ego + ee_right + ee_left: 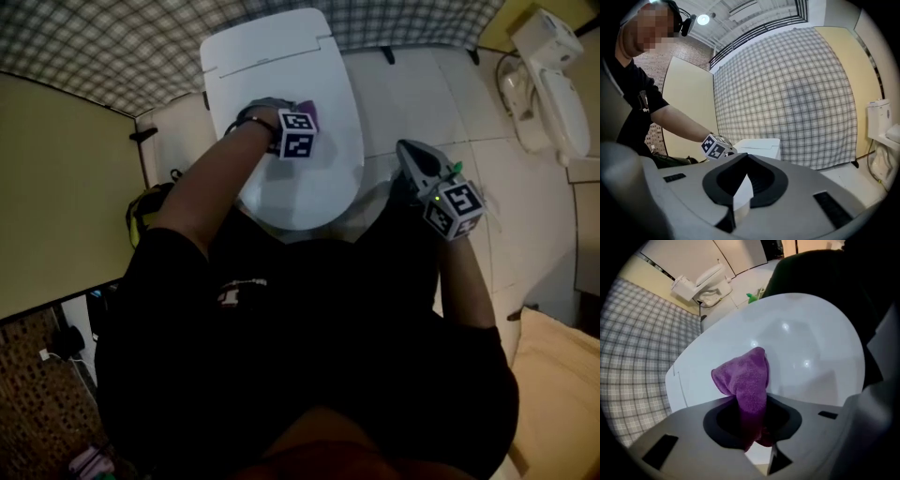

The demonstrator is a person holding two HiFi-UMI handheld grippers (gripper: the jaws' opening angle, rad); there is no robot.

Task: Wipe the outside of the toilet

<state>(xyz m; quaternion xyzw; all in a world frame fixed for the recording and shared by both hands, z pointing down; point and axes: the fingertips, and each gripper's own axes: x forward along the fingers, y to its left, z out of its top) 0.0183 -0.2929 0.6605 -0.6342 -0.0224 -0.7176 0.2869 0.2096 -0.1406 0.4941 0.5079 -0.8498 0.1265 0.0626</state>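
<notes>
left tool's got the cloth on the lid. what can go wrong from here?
1. Little of the purple cloth sticks out past the left tool; its hard jaws may scrape the toilet lid.
2. The cloth is bunched, not flat, so passes likely cover narrow strips.
3. The right tool hangs shut and empty beside the lid and might bump it.
</notes>
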